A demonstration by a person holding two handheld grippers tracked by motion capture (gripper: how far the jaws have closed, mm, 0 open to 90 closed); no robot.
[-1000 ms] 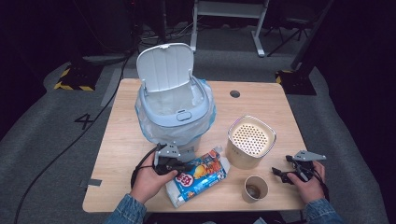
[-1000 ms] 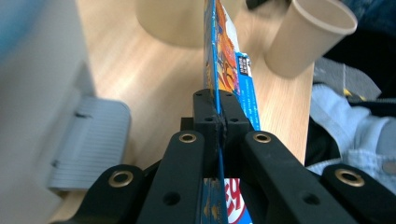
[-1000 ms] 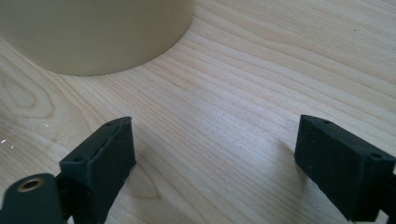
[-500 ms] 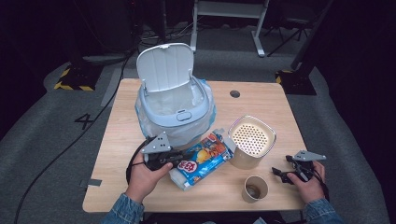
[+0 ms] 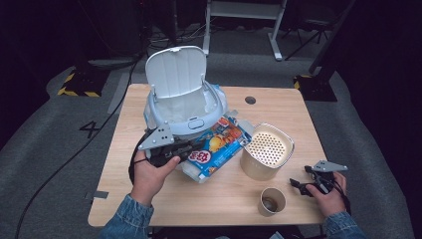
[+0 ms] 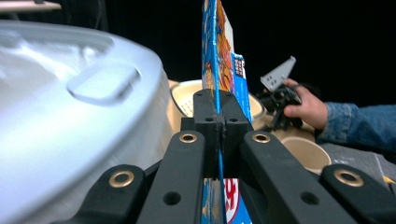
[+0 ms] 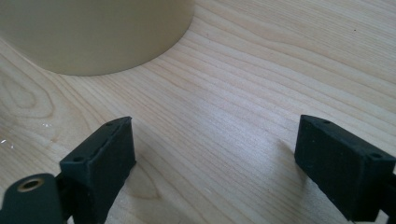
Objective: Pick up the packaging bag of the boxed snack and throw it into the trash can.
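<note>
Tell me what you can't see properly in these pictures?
- Snack bag, high view: its near end is hidden behind the left tool; the print is too small to read.
- Paper cup, high view: the dark contents are too small to identify.
- Beige container, right tool view: cut off by the top edge.

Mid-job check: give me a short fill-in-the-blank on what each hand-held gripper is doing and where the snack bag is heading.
1. The left hand-held gripper is shut on the ____.
2. The white bin beside the bag has its lid ____.
3. The right hand-held gripper has ____ jaws with bare table between them.
4. The paper cup stands ____ the right hand-held gripper and the left one.

Missing words: snack bag; open; open; between
</note>
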